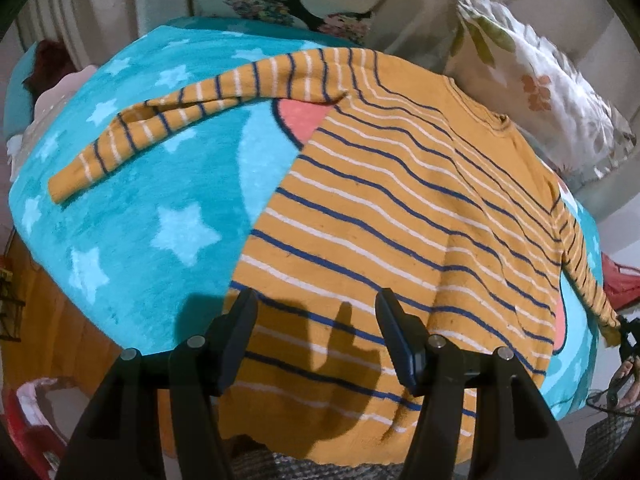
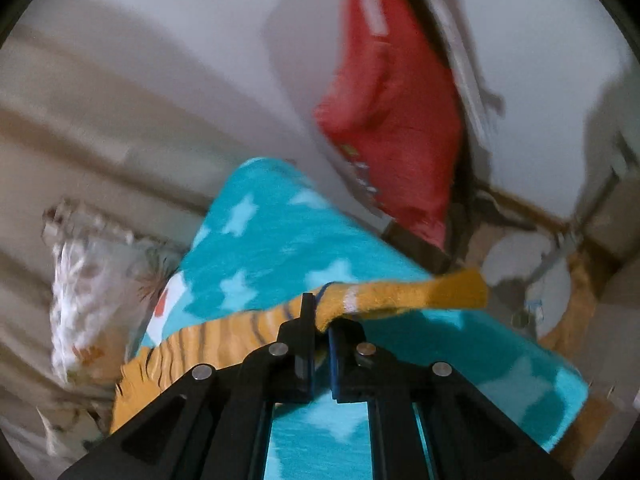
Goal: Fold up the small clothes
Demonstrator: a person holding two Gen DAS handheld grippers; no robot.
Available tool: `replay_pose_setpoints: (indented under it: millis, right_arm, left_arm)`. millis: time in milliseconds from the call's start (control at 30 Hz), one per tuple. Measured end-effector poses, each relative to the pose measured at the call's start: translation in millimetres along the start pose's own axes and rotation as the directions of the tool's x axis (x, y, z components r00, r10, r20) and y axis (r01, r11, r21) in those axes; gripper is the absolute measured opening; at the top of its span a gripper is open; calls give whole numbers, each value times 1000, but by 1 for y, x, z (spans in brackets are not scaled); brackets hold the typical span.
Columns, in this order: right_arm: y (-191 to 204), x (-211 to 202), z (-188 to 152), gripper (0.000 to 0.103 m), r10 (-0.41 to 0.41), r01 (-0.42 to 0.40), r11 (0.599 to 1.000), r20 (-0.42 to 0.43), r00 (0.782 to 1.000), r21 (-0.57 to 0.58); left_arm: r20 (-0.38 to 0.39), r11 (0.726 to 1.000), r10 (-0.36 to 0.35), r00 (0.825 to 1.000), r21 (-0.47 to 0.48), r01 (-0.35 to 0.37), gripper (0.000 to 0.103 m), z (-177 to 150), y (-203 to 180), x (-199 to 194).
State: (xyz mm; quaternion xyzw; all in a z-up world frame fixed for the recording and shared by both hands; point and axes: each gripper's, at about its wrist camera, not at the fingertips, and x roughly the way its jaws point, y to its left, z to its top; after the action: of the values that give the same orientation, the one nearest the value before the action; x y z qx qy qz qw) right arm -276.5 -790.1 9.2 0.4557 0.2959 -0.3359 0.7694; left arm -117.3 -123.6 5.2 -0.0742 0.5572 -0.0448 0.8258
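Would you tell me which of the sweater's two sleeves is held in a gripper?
The sleeve pinched near its cuff by the right gripper; the other sleeve lies free on the blue blanket.

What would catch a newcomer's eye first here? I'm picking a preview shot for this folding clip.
The mustard-yellow striped sweater spread flat across the turquoise star blanket dominates the left wrist view, one sleeve flung out to the far left. The open left claw hovers over its hem. In the right wrist view, the right claw is shut on the other sleeve's cuff, with a red bag blurred behind.
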Motion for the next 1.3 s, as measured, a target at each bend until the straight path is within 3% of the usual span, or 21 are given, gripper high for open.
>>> replay_pose_setpoints:
  millis: [200,367,467,533,633,833,933,1000,1133,1167,1233,1300]
  right_arm:
    - [112,20,-37,6,113,-132,968,-97,989,-213]
    - [229,45,-108,6,211,-293,886,-250,945,-359]
    - [298,64,-162,6,248,-379,836,-342,906,-398]
    - [337,77,-198,6,255,-422,802,-398,881,-422]
    - [388,102,-256,6,216,-445,758,-459,862,-477]
    - [433,147,-353,9,67,-407,674,-498,865,-617]
    - [449,153,-383,25,31,-402,625,-493,870,-669]
    - [459,155,-404,43,26,-433,584,-517,856,-687]
    - [480,140,-437,58,6,-433,475,-490,872,-766]
    - [483,137,-441,58,9,-442,467,-496,868,-766]
    - [482,128,-447,58,18,-487,470,-544,839,-736]
    - [478,116,-452,58,26,-495,465,-548,836,-734]
  left_arm:
    - [-5,1000,6,1000,-30,-6,60,8,22,4]
    - [-6,999,-20,1000,-26,20,60,26,43,11]
    - [-2,999,-44,999,-17,44,60,42,60,12]
    - [4,999,-42,999,-11,43,60,51,73,12]
    - [6,999,-41,999,-17,41,60,65,100,13]
    - [14,998,-21,1000,-57,22,60,84,155,14]
    - [18,996,-7,1000,-85,9,60,90,180,15]
    - [18,994,1,1000,-107,1,60,95,194,17]
    - [15,987,-5,1000,-159,7,63,103,216,22]
    - [11,984,-14,1000,-177,16,64,105,221,24]
    - [3,974,-49,999,-221,49,64,106,232,29]
    - [-1,962,-94,996,-258,90,68,105,240,34]
